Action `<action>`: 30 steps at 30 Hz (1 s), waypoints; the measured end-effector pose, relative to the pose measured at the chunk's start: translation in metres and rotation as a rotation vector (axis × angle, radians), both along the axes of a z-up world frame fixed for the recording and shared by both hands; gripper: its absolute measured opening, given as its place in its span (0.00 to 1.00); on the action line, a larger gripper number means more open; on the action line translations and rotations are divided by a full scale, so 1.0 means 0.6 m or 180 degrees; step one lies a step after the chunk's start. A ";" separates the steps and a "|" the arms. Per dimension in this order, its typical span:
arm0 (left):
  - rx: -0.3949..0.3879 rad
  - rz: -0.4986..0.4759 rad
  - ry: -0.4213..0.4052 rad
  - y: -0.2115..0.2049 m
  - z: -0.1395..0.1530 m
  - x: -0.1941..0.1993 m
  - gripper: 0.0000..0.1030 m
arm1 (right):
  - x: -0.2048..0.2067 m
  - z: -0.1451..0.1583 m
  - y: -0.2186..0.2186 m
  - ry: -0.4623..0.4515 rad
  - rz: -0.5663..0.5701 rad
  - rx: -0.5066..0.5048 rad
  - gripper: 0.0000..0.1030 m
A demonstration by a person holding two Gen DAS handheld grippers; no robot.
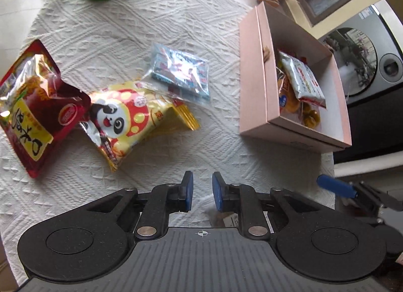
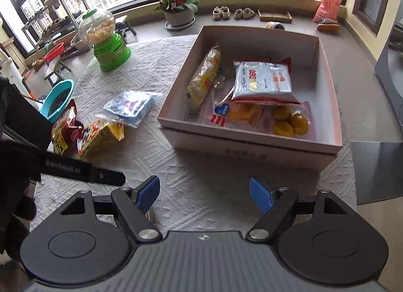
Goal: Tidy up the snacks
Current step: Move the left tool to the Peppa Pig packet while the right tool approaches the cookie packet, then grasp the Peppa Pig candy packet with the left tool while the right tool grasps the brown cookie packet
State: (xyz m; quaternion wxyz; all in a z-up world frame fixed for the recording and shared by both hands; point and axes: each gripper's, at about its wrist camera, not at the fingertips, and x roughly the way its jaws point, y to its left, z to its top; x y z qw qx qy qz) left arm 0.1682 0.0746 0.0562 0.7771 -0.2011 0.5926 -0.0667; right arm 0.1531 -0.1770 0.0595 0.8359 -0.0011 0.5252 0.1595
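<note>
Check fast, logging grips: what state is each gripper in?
Left gripper: nearly closed, nothing between its fingers.
Right gripper: open, empty.

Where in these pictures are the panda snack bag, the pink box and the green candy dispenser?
panda snack bag [image 1: 121,120]: left wrist view, on the panda face.
pink box [image 2: 241,138]: right wrist view, on its near wall.
green candy dispenser [image 2: 112,52]: right wrist view, on its green base.

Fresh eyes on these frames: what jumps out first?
The pink box on the white tablecloth, already holding several snack packs, topped by a silver-white packet. To its left, three packs lie loose in a cluster: a dark red pouch, a yellow panda bag and a blue-silver packet. Behind them stands a green candy dispenser; both claws are empty.
</note>
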 end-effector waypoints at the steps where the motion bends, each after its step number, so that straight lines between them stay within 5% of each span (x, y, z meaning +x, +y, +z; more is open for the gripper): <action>1: 0.0025 0.0030 -0.0055 0.001 0.008 0.007 0.19 | -0.004 -0.008 0.004 0.0060 0.0019 -0.0032 0.77; 10: 0.0143 0.0180 -0.0168 0.038 0.039 0.034 0.20 | -0.011 -0.058 0.048 0.0444 0.0131 0.0091 0.77; 17: 0.0167 0.0319 -0.0111 0.052 0.031 0.034 0.20 | -0.004 -0.077 0.132 0.0618 0.0620 0.0165 0.77; 30: 0.0158 0.0601 -0.0405 0.064 0.029 0.131 0.22 | -0.037 -0.081 0.077 0.0438 0.0607 0.0127 0.78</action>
